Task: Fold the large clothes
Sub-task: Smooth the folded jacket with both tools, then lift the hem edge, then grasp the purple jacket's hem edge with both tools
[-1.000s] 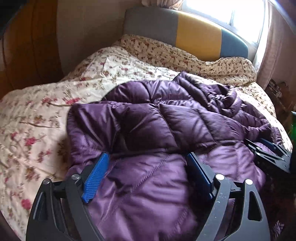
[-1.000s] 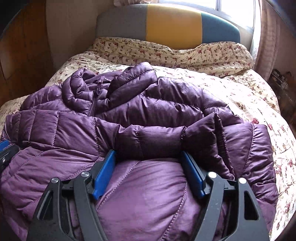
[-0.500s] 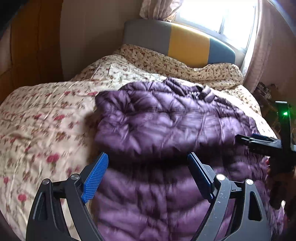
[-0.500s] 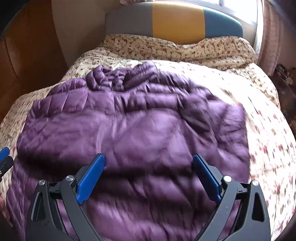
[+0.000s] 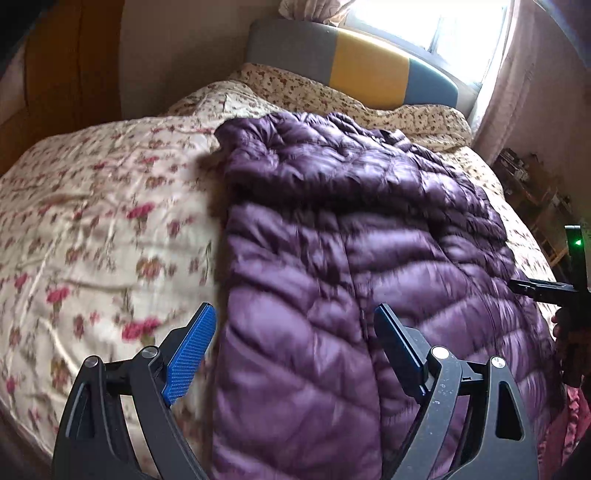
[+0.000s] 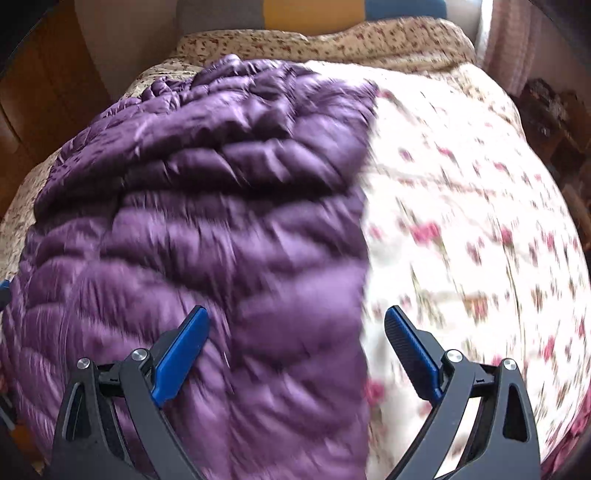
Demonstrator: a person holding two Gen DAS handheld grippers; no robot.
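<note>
Since a second ago you have pulled both grippers back off the jacket, and the sleeve folds that were bunched across its middle now lie flatter, giving a long narrow shape.

Left wrist view: your left gripper [image 5: 295,339] hovers over the near end of the purple puffer jacket [image 5: 354,236] with its jaws spread wide and nothing between them; the blue pad on the left sits over the quilt, the one on the right over the jacket. The jacket runs from the lower centre of the frame up toward the upper centre, lying on the floral quilt [image 5: 96,221] that covers the bed. Its left edge is a fairly straight line down the middle of the frame. Beyond it, in the upper centre, stands the grey, yellow and blue headboard [image 5: 354,66], with a bright window [image 5: 436,26] above. At the right edge you can see part of your right gripper [image 5: 535,288], with a green light above it.

Right wrist view: your right gripper [image 6: 297,336] is likewise released, jaws wide apart and holding nothing. It straddles the jacket's [image 6: 207,229] right edge, one pad over purple fabric, the other over the quilt [image 6: 461,229]. The jacket fills the left half of the frame, quilt the right. Both views are blurred by motion.
</note>
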